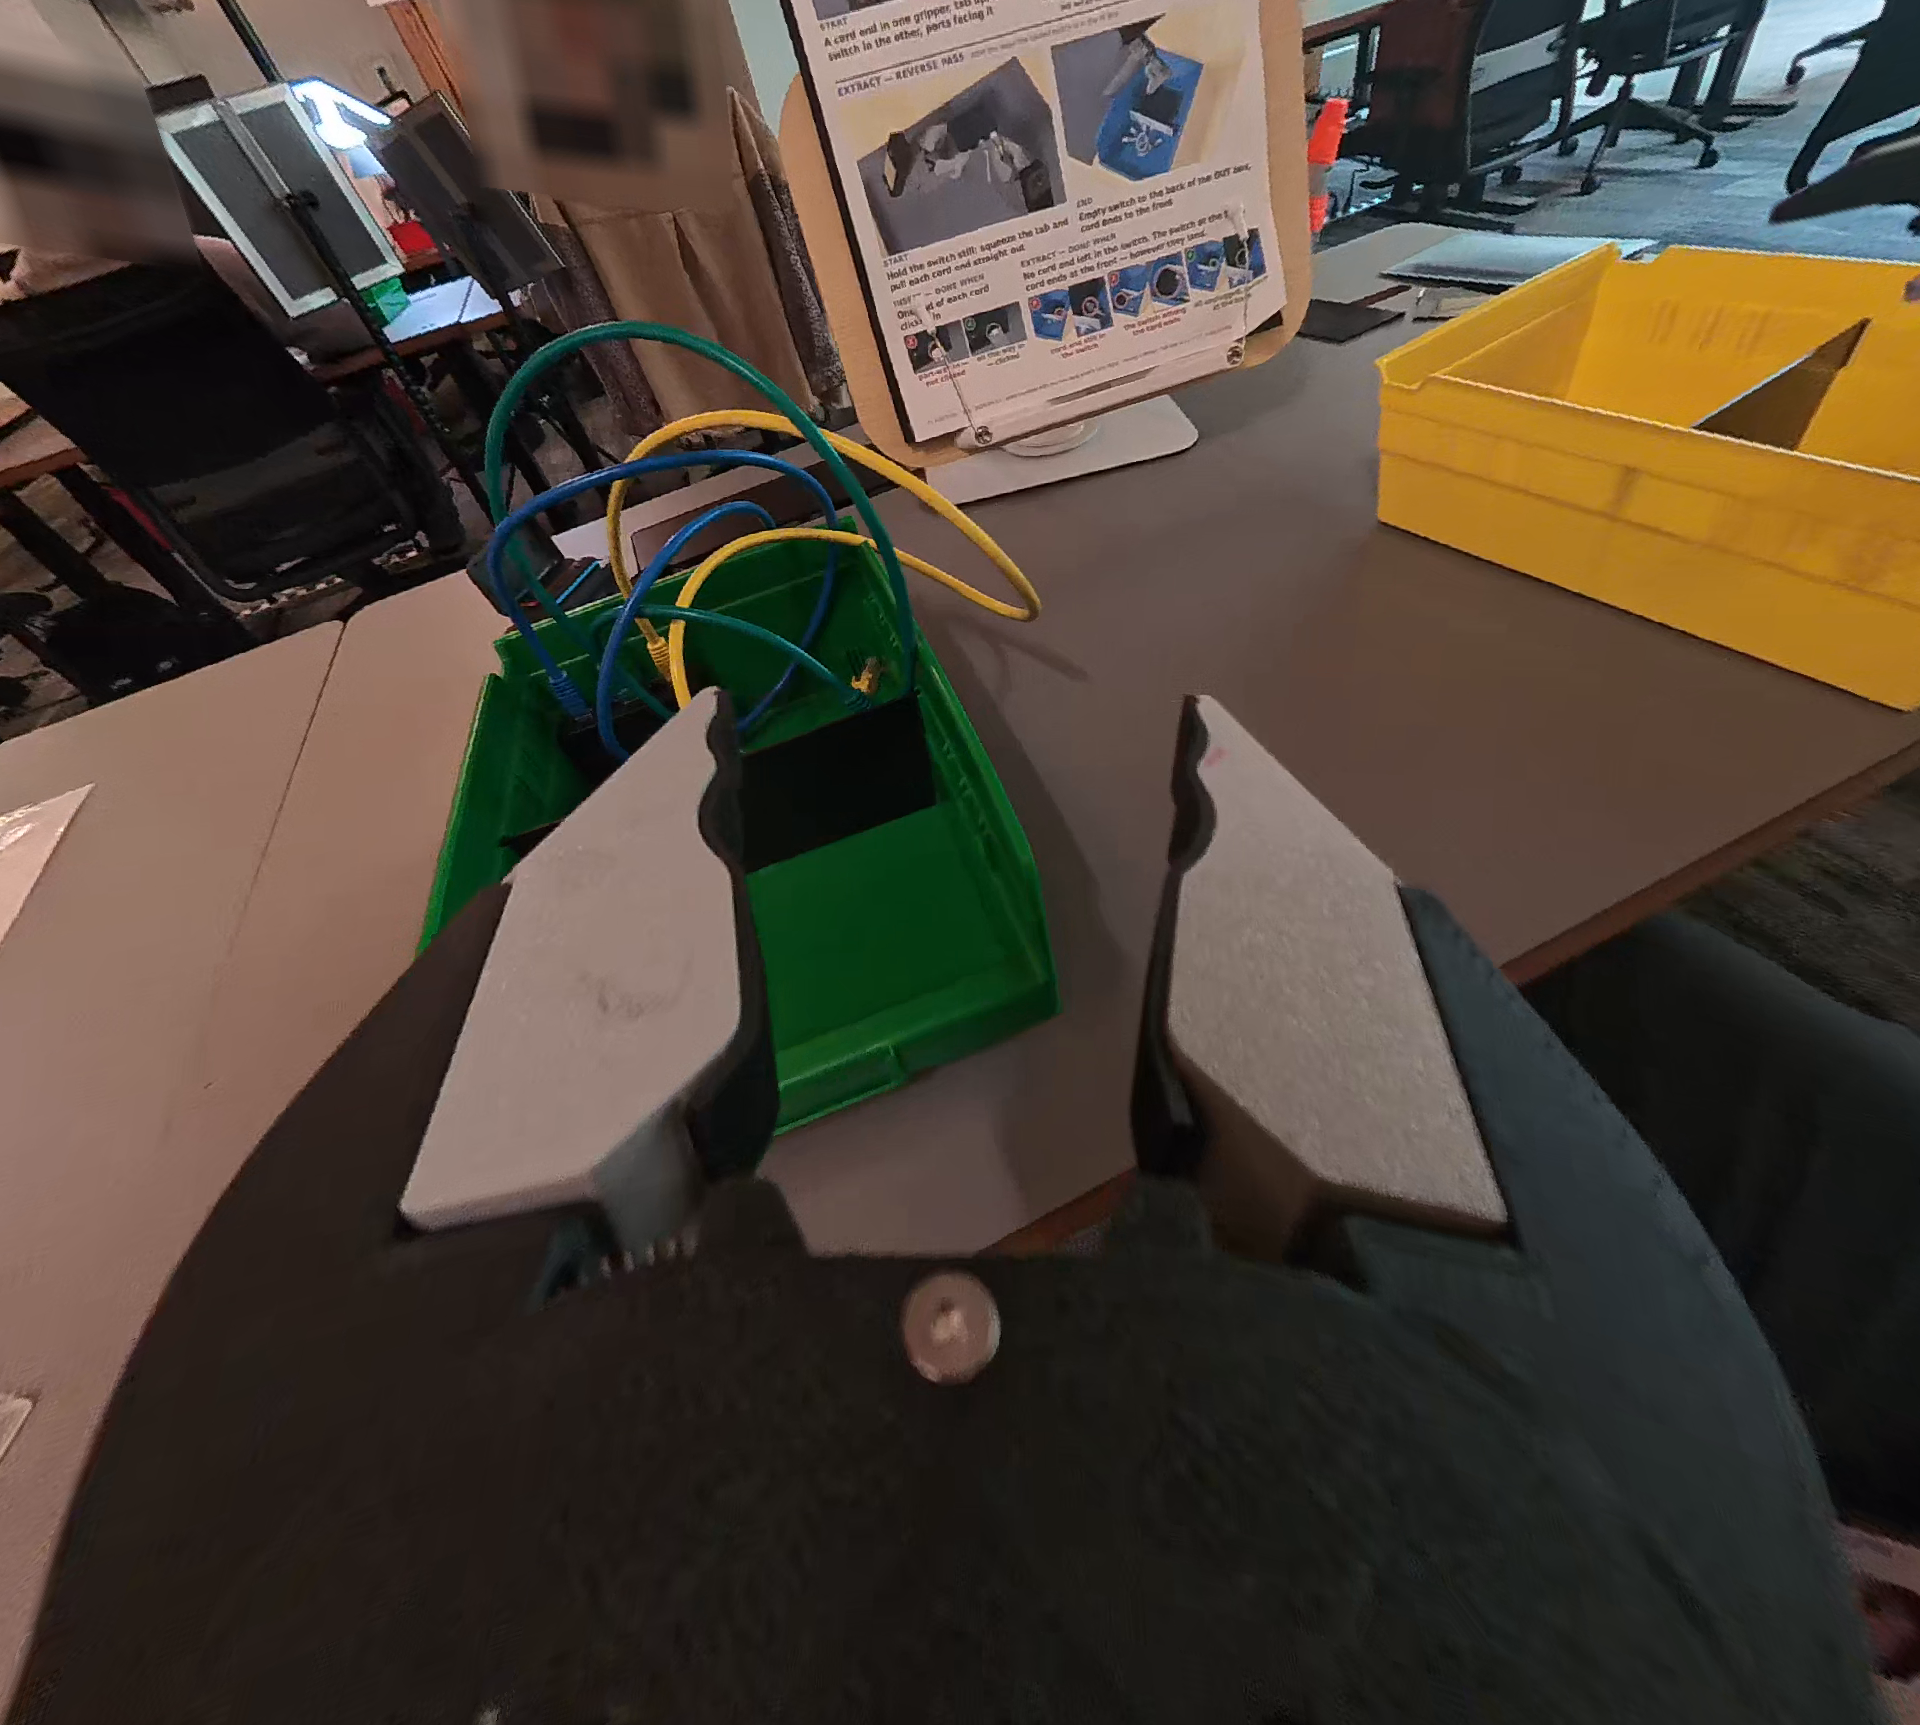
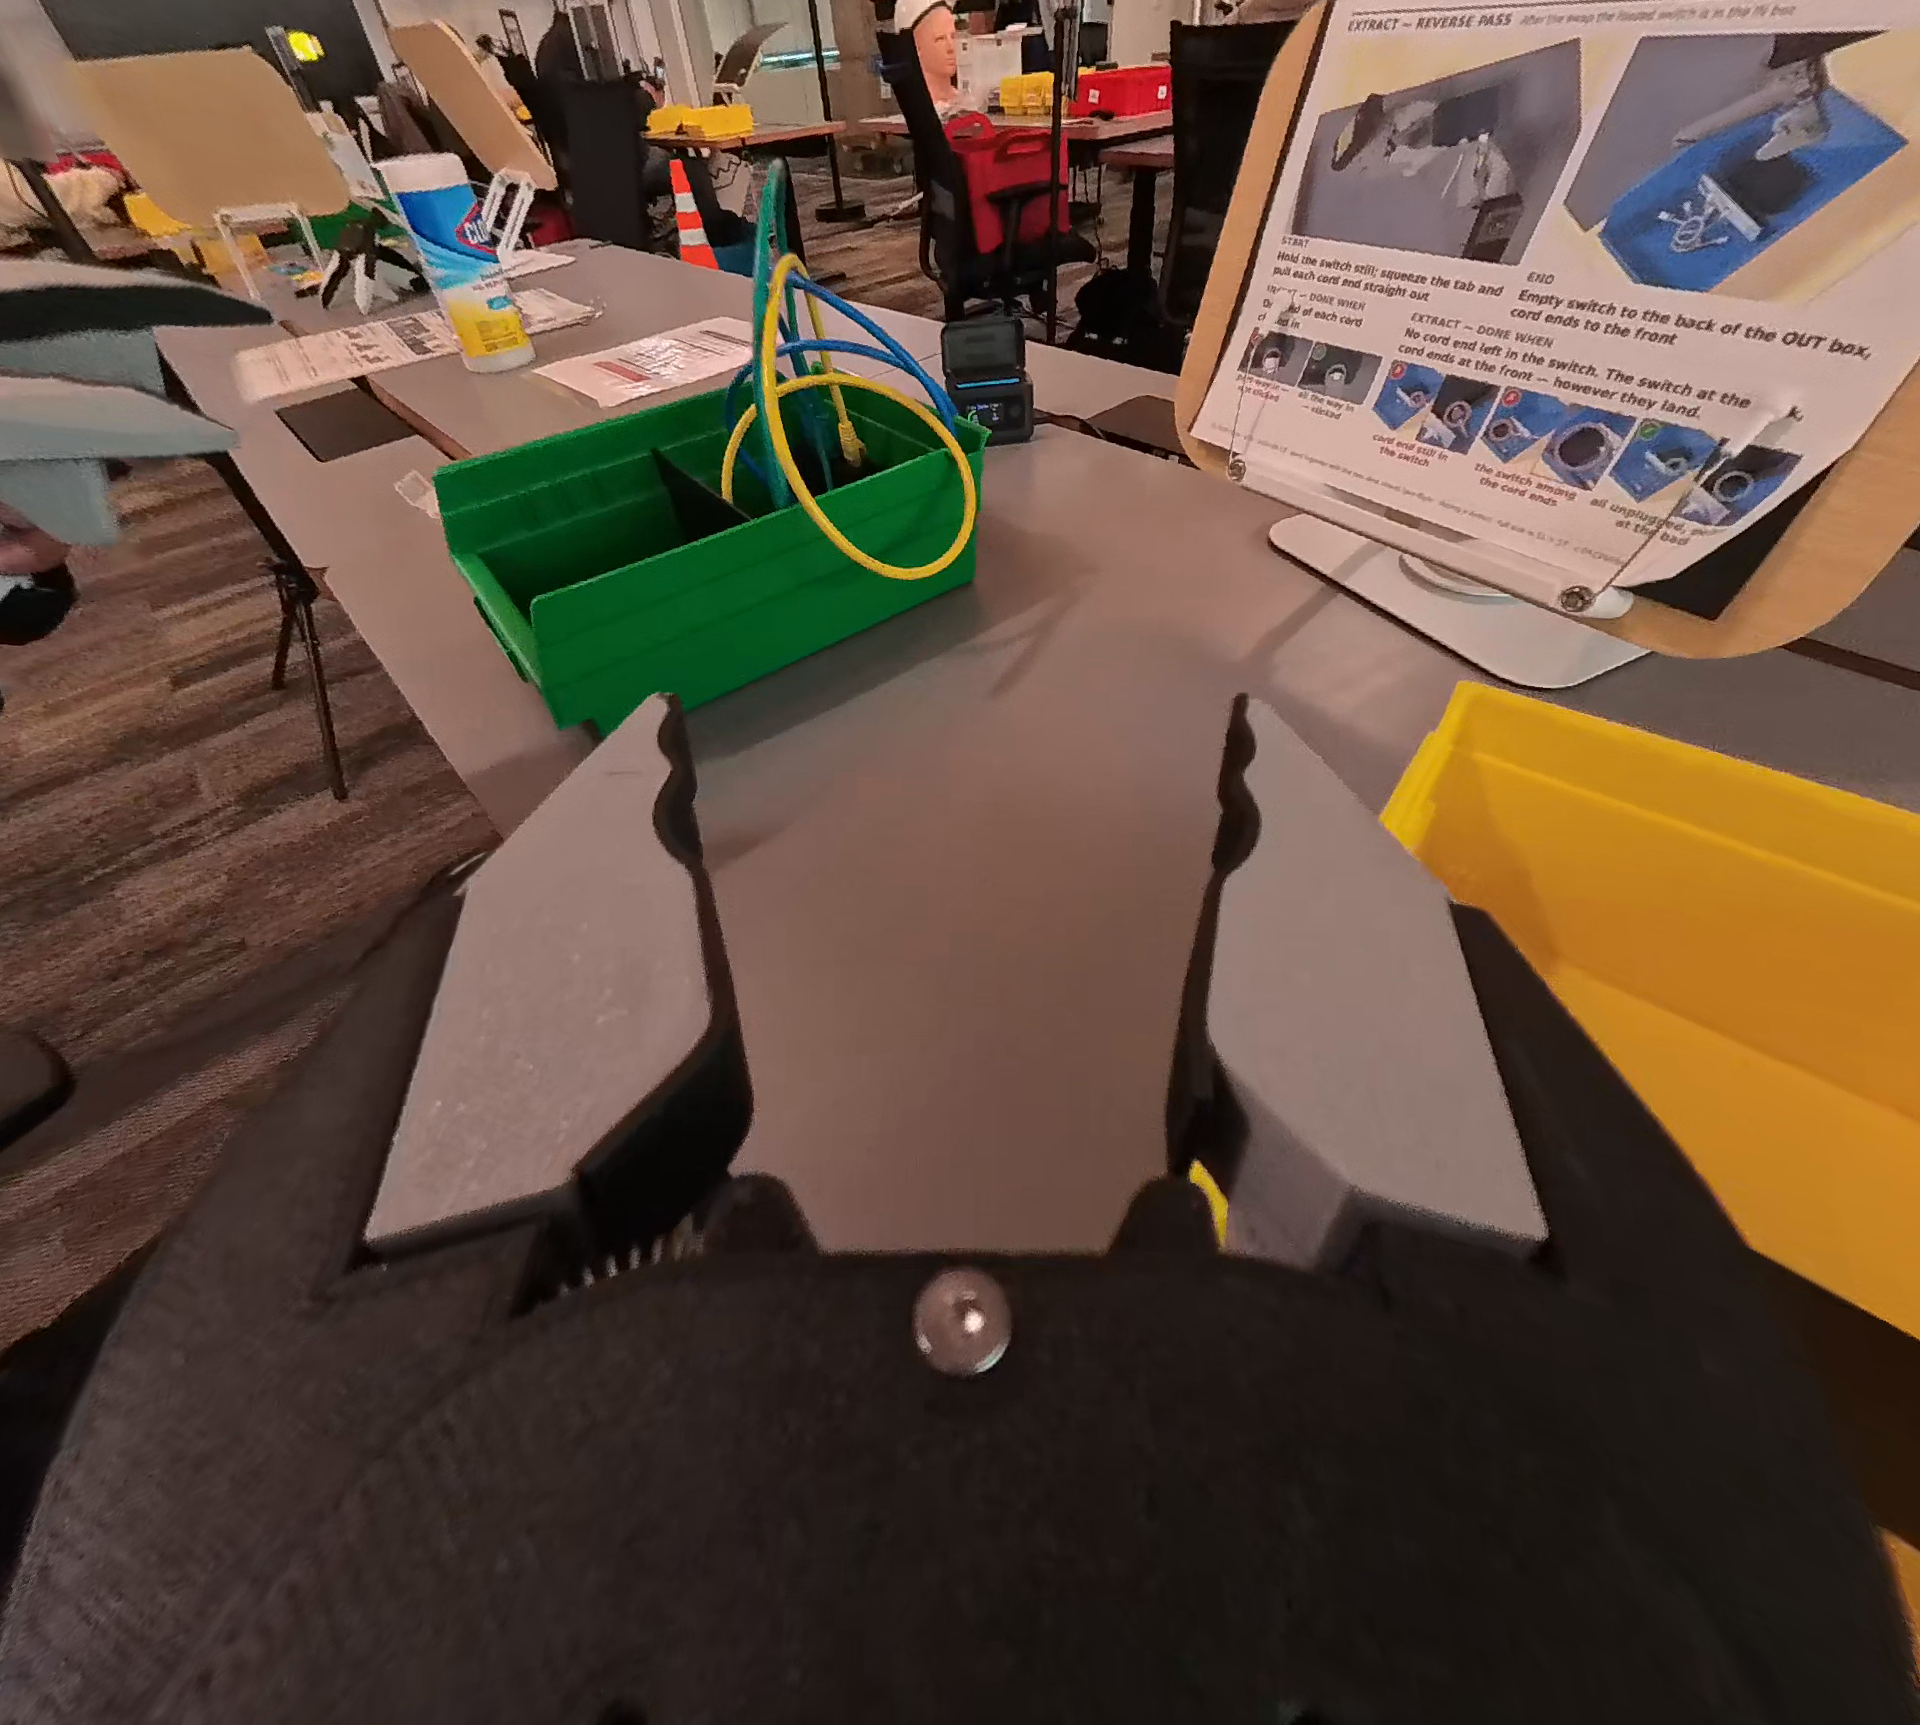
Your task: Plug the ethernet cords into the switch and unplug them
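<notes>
Both hand-held grippers hung open and empty: the left hand-held gripper (image 1: 956, 740) just above the near end of the green bin (image 1: 904, 927), the right hand-held gripper (image 2: 951, 740) over bare desk (image 2: 1039, 657) between that bin and the yellow bin (image 2: 1662, 927). Blue (image 1: 520, 553), yellow (image 1: 935, 501) and green cords (image 1: 582, 345) looped up out of the green bin's far compartment, their plugs dipping toward something dark there, probably the switch, though I could not tell. A black divider (image 1: 831, 792) kept the near compartment free. One yellow loop spilled over the bin's right wall. Open desk lay between the bins; an instruction board (image 1: 1039, 117) stood beyond, and the desk edge ran close on the near right.
</notes>
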A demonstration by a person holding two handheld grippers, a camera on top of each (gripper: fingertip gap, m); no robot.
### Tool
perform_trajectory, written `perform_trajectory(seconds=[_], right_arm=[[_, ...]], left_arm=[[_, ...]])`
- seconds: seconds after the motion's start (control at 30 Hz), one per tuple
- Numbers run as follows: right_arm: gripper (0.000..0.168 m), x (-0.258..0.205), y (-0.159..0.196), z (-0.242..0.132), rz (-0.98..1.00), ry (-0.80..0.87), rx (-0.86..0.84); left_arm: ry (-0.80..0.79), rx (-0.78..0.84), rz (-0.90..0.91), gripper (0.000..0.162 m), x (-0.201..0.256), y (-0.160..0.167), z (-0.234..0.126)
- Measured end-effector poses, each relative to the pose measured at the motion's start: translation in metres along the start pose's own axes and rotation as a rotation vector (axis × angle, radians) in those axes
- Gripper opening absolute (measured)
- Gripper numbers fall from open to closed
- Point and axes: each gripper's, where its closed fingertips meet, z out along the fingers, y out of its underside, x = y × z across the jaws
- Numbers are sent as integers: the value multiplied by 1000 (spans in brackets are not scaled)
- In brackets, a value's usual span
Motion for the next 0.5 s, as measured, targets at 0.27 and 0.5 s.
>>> perform_trajectory(seconds=[0.27,0.5], right_arm=[[100,1,-2,-11,16,5,5],[100,-3,-10,-23,-2,16,27]], left_arm=[[10,0,24,82,12,-3,3],[22,-6,53,82,23,-6,4]])
